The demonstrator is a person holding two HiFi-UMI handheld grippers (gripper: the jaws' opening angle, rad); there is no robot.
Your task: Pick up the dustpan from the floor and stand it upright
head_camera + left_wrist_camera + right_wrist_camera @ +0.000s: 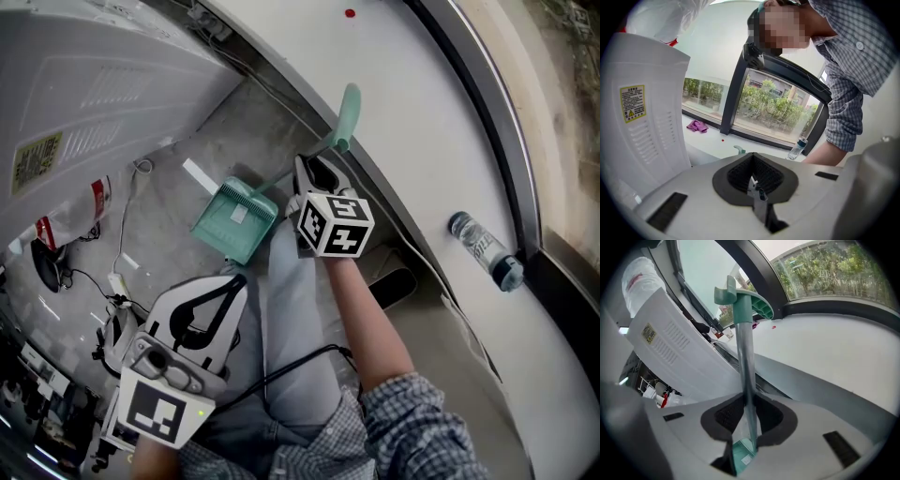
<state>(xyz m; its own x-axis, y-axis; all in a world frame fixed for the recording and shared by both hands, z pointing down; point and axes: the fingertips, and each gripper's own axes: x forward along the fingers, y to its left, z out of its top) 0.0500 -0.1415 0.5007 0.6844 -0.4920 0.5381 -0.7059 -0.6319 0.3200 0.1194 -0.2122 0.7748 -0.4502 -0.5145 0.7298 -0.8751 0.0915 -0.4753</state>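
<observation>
Dustpan (234,220): long axis tilted, pan low near the floor (178,141), handle (745,357) end uppermost.
Right gripper (317,173): clamped on handle.
Left gripper (228,289): clenched, empty.

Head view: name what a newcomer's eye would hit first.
The mint-green dustpan stands out at centre, its long handle clamped in the right gripper beside the white window ledge. A water bottle sits on that ledge at right; the left gripper hangs shut and empty at lower left.
</observation>
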